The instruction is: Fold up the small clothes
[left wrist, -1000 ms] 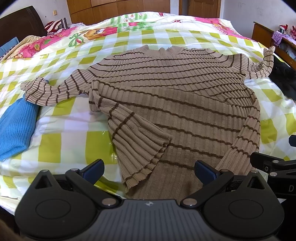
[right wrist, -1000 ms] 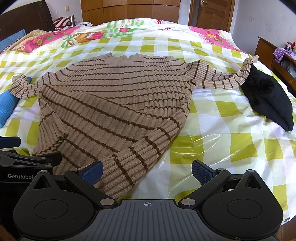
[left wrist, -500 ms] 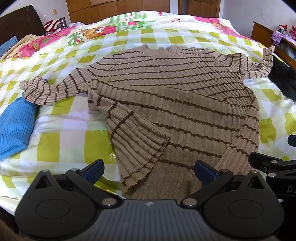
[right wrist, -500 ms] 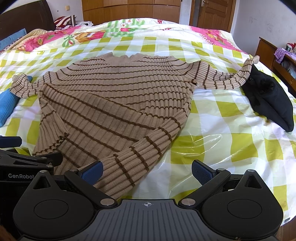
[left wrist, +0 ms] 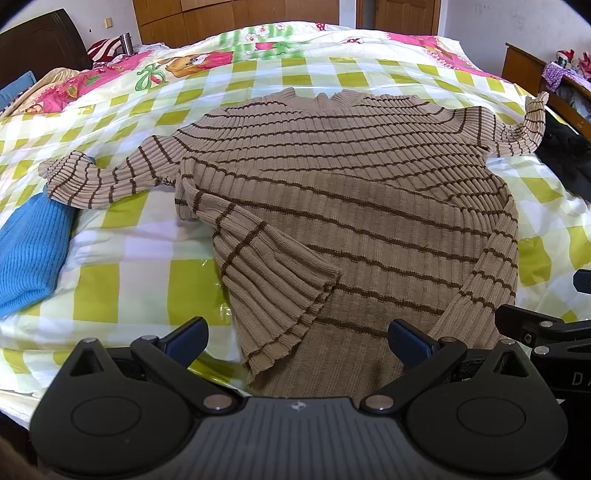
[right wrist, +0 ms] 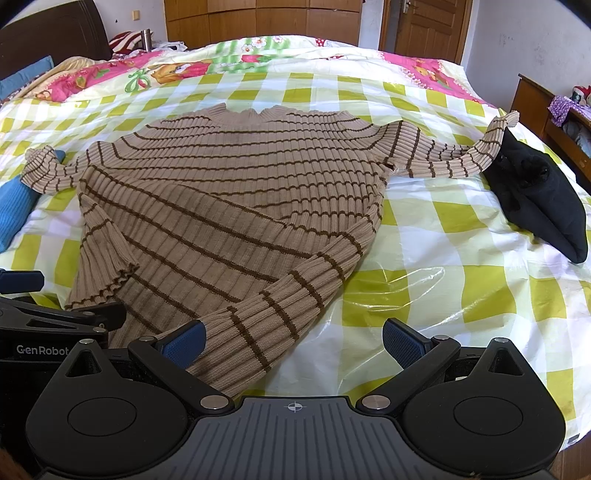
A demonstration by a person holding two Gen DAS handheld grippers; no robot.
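Observation:
A tan ribbed sweater with brown stripes lies on the checked bed cover, collar at the far side; it also shows in the right wrist view. Both its sleeves stretch out sideways, and its lower corners are folded up over the body. My left gripper is open and empty just above the sweater's near hem. My right gripper is open and empty over the folded right edge of the sweater, beside the left gripper.
A blue knit garment lies at the left under the sweater's left cuff. A black garment lies at the right by the right cuff. A wooden side table stands right of the bed, a dark headboard at far left.
Both grippers have drawn back slightly and lifted a little from the sweater. The sweater has not moved.

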